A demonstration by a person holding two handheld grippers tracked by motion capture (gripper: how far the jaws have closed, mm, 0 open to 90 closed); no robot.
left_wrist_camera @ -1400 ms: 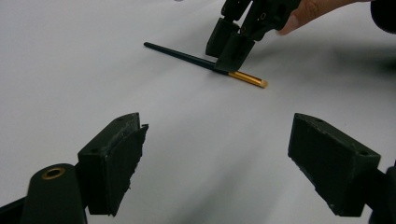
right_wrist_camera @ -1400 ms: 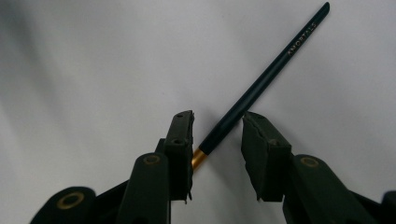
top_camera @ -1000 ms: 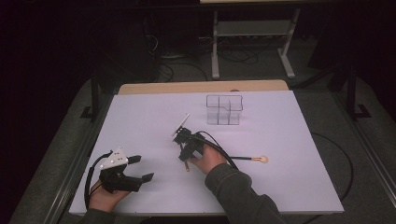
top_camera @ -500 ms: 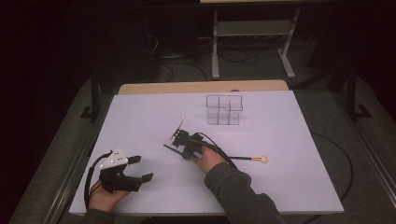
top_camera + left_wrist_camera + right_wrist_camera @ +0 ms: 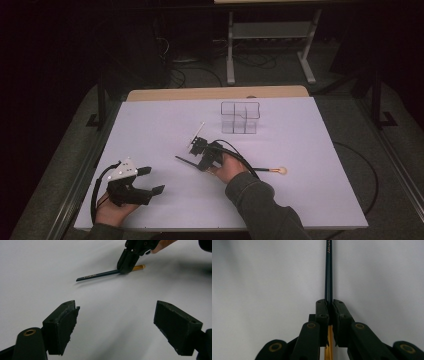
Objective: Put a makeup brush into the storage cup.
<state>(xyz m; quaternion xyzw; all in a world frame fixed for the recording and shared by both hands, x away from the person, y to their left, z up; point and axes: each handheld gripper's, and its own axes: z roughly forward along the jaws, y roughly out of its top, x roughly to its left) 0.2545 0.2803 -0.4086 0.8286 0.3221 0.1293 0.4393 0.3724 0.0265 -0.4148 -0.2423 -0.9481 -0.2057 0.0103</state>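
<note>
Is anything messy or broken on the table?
Nothing looks broken or spilled. The right gripper pinches a dark pencil, a white stick lies loose beside it, and the clear organizer stands upright.

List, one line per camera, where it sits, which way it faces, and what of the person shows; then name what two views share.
High view: above the person's side, looking forward and down on the white table; both hands, the left gripper and right gripper show.
Left gripper view: rides the left gripper, looking across the table at the dark pencil; its fingers stand open.
Right gripper view: looks along its own shut fingers, clamped on the pencil.
Shared: both gripper views show the pencil.
</note>
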